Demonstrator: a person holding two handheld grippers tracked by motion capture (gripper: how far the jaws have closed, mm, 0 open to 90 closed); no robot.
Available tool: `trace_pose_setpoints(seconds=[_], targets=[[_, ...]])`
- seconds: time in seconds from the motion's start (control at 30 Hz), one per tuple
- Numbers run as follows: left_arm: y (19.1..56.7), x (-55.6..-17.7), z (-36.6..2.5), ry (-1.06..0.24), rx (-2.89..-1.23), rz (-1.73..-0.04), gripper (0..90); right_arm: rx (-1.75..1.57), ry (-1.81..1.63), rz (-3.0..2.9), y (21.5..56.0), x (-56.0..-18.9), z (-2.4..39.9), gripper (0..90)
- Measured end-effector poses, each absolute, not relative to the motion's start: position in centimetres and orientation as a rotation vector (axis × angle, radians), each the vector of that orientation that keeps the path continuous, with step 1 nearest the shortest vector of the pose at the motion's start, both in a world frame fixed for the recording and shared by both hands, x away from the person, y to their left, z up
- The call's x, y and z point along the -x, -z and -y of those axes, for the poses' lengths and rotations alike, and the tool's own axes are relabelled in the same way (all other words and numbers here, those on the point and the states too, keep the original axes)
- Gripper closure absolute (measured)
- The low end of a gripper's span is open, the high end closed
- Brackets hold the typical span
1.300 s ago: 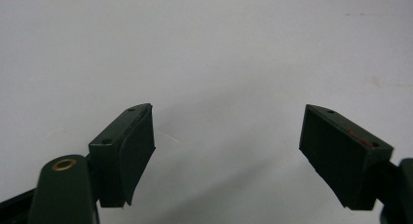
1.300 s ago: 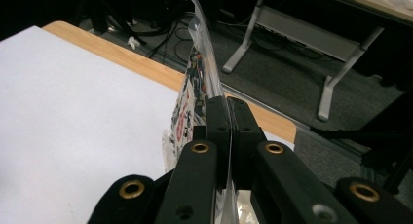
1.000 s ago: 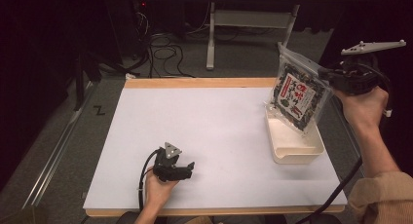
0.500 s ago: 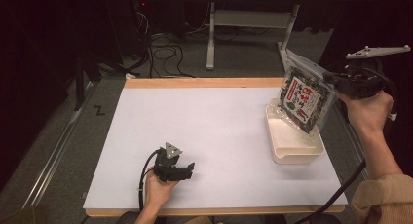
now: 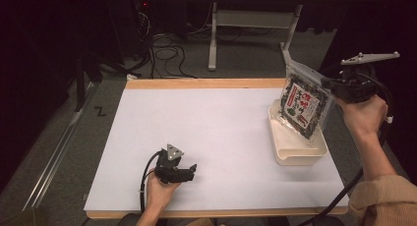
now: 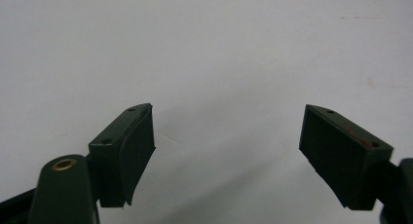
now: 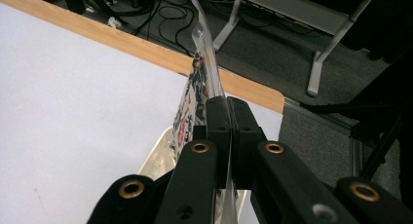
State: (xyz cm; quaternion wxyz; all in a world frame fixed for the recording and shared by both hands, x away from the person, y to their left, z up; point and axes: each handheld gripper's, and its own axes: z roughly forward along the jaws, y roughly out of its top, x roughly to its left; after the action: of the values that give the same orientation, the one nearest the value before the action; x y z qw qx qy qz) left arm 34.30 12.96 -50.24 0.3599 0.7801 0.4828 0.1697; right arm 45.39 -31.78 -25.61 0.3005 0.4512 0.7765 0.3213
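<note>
At the near left of the white table top point(image 5: 216, 132), the left gripper point(image 5: 189, 171) is seen from the high view resting low on the surface in the person's left hand point(image 5: 160, 189); whether its jaws are apart is hard to read there. That is settled by the left gripper view, where the two black jaws are spread wide with nothing but bare white surface between them. Farther right, a shallow cream tray point(image 5: 300, 155) is set near the table's right edge, and a printed snack bag point(image 5: 302, 104) with a clear zip top is held tilted in the air just above the tray's far end. The bag's label is displayed in full from above, but the grip itself is blurred there. In the right gripper view the bag point(image 7: 192, 104) is seen edge-on, and the right gripper point(image 7: 227, 112) is shown pinched tight on its clear edge, the tray point(image 7: 158, 158) lying below. The right hand point(image 5: 361, 115) is wrapped round that gripper's body
</note>
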Motion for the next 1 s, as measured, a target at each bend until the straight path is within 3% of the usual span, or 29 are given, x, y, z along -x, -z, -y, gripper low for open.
trace_pose_setpoints(seconds=[0.57, 1.0], targets=[[50.2, -34.3, -13.0, -0.436, -2.006, -1.247, 21.3, -1.219, -0.837, -2.104, 28.1, -46.2, 31.8, 89.4], [50.3, -34.3, -13.0, -0.428, -2.013, -1.247, 21.3, -1.299, -0.838, -2.106, 30.3, -45.8, 34.3, 89.2]])
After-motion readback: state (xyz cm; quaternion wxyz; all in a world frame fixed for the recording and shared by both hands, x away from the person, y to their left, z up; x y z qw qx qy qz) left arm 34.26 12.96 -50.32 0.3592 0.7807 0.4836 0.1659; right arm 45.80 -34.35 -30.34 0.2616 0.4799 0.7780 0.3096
